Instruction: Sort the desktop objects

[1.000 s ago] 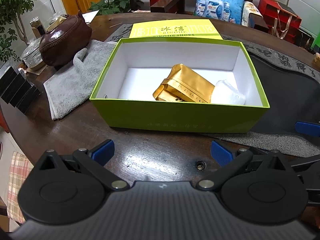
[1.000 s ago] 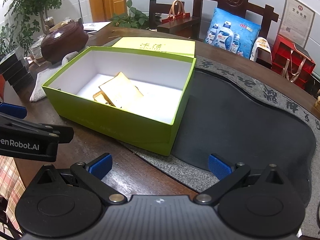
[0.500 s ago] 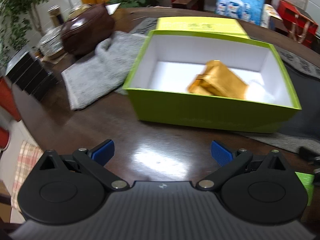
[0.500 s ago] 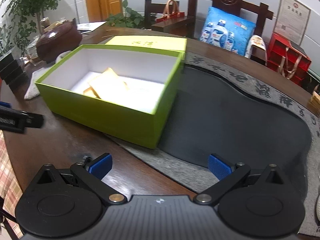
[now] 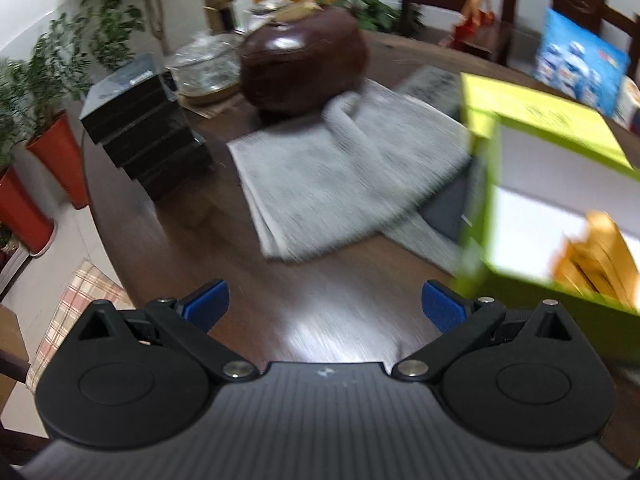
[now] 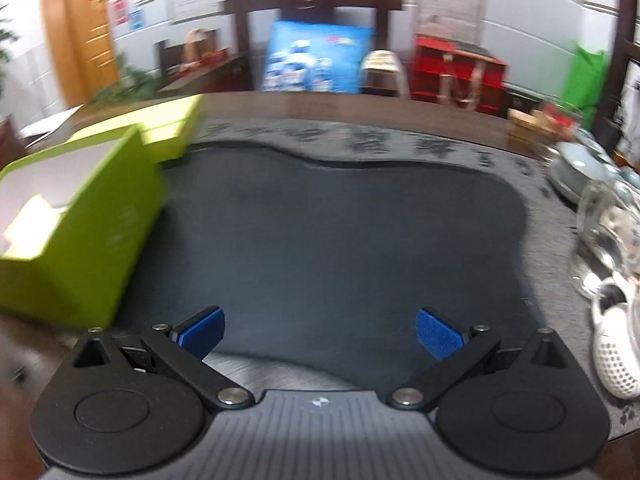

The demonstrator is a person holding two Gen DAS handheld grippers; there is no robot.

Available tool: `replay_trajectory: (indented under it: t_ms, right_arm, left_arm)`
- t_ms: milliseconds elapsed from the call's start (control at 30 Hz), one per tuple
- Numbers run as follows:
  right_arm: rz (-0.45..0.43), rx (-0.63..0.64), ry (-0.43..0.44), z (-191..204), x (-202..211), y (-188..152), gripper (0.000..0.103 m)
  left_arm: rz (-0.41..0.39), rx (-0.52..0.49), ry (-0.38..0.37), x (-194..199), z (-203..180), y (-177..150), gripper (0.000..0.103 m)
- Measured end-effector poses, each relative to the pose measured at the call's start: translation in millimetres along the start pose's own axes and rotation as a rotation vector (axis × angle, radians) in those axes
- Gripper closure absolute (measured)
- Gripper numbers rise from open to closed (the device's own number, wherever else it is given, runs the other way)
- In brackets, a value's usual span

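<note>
The table [image 5: 192,248] was dark wood, polished enough to throw back a white glare. On it lay a grey towel [image 5: 344,176] of soft, nubbly cloth. The brown pot [image 5: 300,68] behind it looked glazed and glossy. The green box [image 5: 560,216] was matt cardboard, white inside, with shiny gold foil packets [image 5: 600,256] in it. The dark tray [image 6: 340,232] looked like matt stone, rough at its grey rim. The gripper bodies were matt black plastic with metal rivets.

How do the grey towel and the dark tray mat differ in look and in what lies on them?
The grey towel is pale, soft and folded; the dark tray mat is near-black, flat and wavy-edged. A brown pot appears to rest on the towel's far end; the mat's middle is bare. Both lie beside the green box.
</note>
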State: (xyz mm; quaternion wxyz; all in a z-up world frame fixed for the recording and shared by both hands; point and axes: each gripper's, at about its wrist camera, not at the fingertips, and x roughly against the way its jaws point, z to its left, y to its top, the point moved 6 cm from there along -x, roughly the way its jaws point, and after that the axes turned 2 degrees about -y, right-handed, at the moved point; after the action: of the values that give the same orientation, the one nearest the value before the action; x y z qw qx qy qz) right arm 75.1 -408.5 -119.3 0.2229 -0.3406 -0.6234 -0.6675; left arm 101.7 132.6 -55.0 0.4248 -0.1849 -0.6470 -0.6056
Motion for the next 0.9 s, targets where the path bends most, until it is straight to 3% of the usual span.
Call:
replay_trajectory:
  t_ms: [400, 733, 900]
  right_arm:
    - [-0.075, -0.111, -0.099, -46, -42, -1, 0.000]
    - [-0.057, -0.128, -0.144, -59, -63, -1, 0.000]
    - [-0.067, -0.107, -0.141, -57, -71, 3, 0.000]
  left_arm:
    - [-0.102, 0.113, 0.114, -106, 60, 55, 0.001]
    - [-0.123, 0.185, 0.139, -149, 72, 68, 0.001]
    - [-0.118, 0.171, 0.140, -164, 66, 68, 0.001]
